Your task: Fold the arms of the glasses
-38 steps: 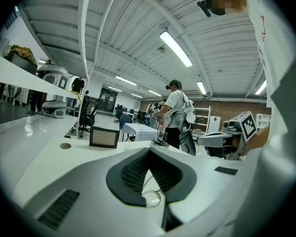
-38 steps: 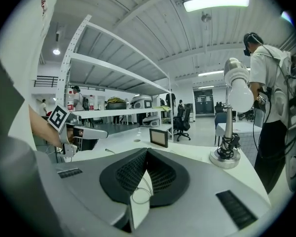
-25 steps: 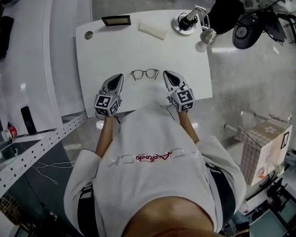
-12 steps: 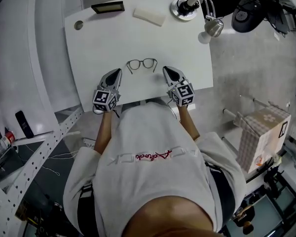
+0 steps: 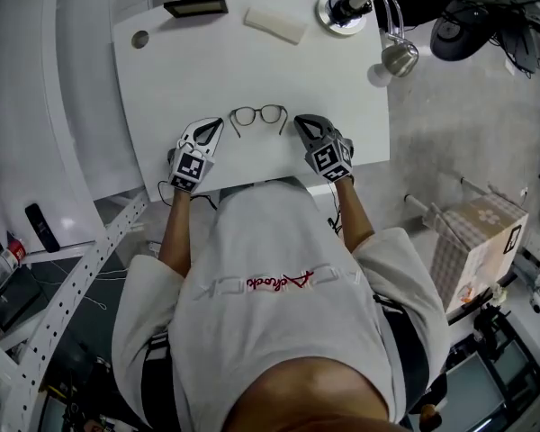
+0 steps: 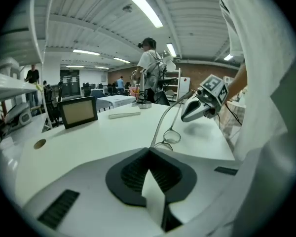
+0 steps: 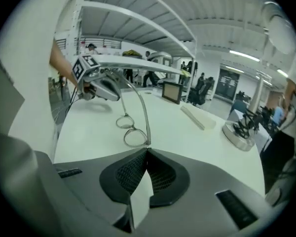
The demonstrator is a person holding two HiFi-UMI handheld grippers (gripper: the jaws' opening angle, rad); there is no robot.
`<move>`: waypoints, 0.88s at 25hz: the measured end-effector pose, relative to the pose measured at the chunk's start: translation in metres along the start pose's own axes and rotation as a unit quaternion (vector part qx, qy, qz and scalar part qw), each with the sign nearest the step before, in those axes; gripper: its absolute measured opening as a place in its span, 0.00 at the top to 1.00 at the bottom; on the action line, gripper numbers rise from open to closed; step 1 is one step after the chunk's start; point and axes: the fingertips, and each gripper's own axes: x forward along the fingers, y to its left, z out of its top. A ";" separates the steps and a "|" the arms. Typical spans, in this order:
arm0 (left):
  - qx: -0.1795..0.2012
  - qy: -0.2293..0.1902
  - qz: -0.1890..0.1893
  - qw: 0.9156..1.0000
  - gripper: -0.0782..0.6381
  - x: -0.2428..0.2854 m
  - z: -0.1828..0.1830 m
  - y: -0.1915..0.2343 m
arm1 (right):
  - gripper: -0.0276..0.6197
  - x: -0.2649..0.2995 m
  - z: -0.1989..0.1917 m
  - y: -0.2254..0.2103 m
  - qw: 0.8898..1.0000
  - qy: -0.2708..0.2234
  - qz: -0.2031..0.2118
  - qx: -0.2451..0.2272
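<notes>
On table, near front edge: glasses [image 5: 258, 115] lie lenses away from the person, both arms open and pointing back toward the person.
Glasses vs. grippers: they sit between the two grippers, close to both tips.
Left gripper [image 5: 216, 122]: jaws together, nothing visible between them; it lies on the table [image 5: 162, 79] just left of the glasses, tip angled in toward the frame's left corner.
Left gripper view: the glasses [image 6: 171, 136] lie straight past the closed tips [image 6: 149, 152]; the near arm rises from just beyond them. I cannot tell whether tip and arm touch.
Right gripper [image 5: 299, 121]: jaws together, nothing visible between them; it lies just right of the glasses, tip angled in toward the right corner.
Right gripper view: the glasses [image 7: 136, 138] lie right in front of the closed tips [image 7: 147, 151], the near arm arching up from that spot; contact cannot be told.
Far edge of table: a dark frame [image 5: 195, 6], a white block [image 5: 275, 24] and a lamp [image 5: 378, 16], all well apart from the glasses.
</notes>
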 end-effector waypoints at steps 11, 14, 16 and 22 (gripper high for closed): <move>0.157 0.070 -0.039 0.984 0.74 0.013 -0.008 0.000 | 0.77 0.017 0.006 -0.001 0.975 0.038 0.064 -0.210; 0.172 0.074 -0.046 0.981 0.73 0.013 -0.005 -0.001 | 0.77 0.021 0.009 -0.001 0.972 0.037 0.077 -0.219; 0.186 0.073 -0.051 0.978 0.73 0.015 -0.001 -0.003 | 0.77 0.022 0.014 0.000 0.970 0.032 0.083 -0.225; 0.211 0.069 -0.059 0.973 0.76 0.017 0.007 -0.009 | 0.85 0.023 0.028 0.011 0.959 0.015 0.100 -0.266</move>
